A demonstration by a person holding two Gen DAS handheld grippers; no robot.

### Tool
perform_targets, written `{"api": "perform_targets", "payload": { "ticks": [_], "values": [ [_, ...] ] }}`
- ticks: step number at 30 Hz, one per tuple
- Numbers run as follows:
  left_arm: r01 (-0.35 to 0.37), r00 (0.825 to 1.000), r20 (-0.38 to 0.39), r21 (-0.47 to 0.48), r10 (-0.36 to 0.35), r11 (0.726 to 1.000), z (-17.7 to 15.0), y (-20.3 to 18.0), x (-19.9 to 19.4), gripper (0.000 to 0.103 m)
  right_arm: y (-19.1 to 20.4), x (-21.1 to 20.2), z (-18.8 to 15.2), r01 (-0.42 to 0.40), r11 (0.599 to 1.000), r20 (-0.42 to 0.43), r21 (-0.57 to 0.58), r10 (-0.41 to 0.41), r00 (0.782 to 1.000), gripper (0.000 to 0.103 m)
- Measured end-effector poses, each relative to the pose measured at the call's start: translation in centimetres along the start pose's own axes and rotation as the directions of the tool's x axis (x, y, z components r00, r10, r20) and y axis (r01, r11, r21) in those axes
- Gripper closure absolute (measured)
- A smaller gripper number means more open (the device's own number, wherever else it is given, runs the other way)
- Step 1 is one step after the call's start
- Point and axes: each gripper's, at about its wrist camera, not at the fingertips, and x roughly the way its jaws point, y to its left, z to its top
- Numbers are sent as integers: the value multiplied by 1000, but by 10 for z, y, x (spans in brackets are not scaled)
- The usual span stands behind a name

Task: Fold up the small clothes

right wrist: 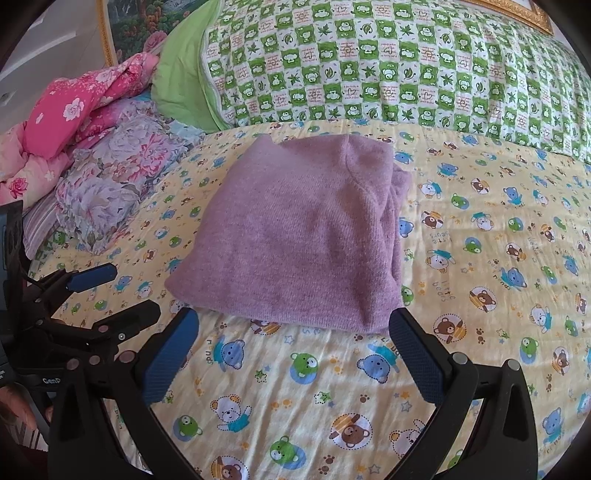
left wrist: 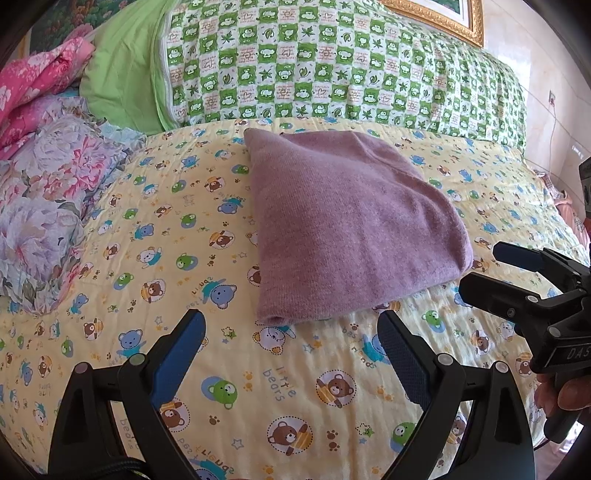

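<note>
1. Sweater [left wrist: 354, 225]: purple knit, folded into a rough rectangle, flat on the bear sheet [left wrist: 110, 258], about mid-bed. Also in right wrist view [right wrist: 295, 236].
2. Right wrist view shows stacked layers along the sweater's right edge, a bit of fabric poking out at the far right corner. The near edge is a rounded fold.
3. Left gripper [left wrist: 291, 332]: jaws spread wide, nothing between them. It sits above the sheet just short of the sweater's near edge, not touching it. Blue pads [left wrist: 181, 358] face inward.
4. Right gripper [right wrist: 293, 332]: also wide open and empty, tips close to the sweater's near edge; can't tell if the right tip touches the knit.
5. Each gripper shows in the other's camera: the right one at the right edge of the left view [left wrist: 480, 273], the left one at the left edge of the right view [right wrist: 125, 291]. Both look open there too.
6. A hand [left wrist: 565, 395] holds the right gripper's handle.
7. Behind the sweater: green checked quilt [left wrist: 332, 62] across the head of the bed, green pillow [left wrist: 122, 74] to its left.
8. Left side of the bed: floral bedding [left wrist: 55, 192] and a pink floral bundle [left wrist: 33, 92], well apart from the sweater.
9. Gold picture frame [left wrist: 443, 18] on the wall above the quilt.
</note>
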Motion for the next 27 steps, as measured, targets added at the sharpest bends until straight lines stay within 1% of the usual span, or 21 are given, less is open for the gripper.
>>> {"api": "perform_targets", "payload": {
  "ticks": [19,27],
  "values": [
    [1,1000,-9,-1,-1,1000,3,2,4,8,1,2,2,-5,1000,-1,-7,5,1000,0],
    [4,1000,-5,-4,-4,1000,6,4,4,8,1,2,8,-7,1000,9,-10,7,1000,0]
  ]
}}
